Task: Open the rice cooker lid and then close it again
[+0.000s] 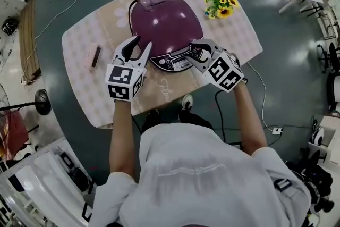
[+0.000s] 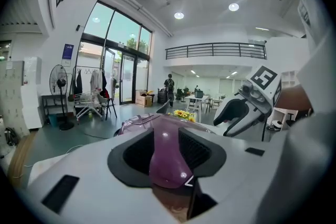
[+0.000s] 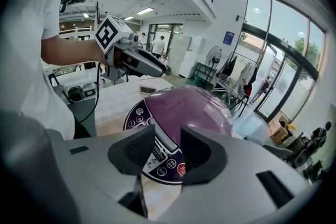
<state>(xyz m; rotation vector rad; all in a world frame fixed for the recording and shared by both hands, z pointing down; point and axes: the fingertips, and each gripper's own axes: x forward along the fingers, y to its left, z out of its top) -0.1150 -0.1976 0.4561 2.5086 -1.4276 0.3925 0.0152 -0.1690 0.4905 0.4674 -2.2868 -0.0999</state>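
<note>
Lid: down on the rice cooker, no gap seen
Place: middle of the table, control panel toward the person
Progress: judged at the very start; opening not yet done, closing still to follow
Left gripper: jaws partly apart, holding nothing, at the cooker's front left edge, purple dome showing between them
Right gripper: jaws partly apart, empty, just over the control panel
Unclear: whether either gripper touches the cooker; no lid release made out
Around: flowers at the far right corner

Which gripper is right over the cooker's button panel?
The right gripper, jaws apart above the buttons; the left gripper is at the purple lid's edge.
</note>
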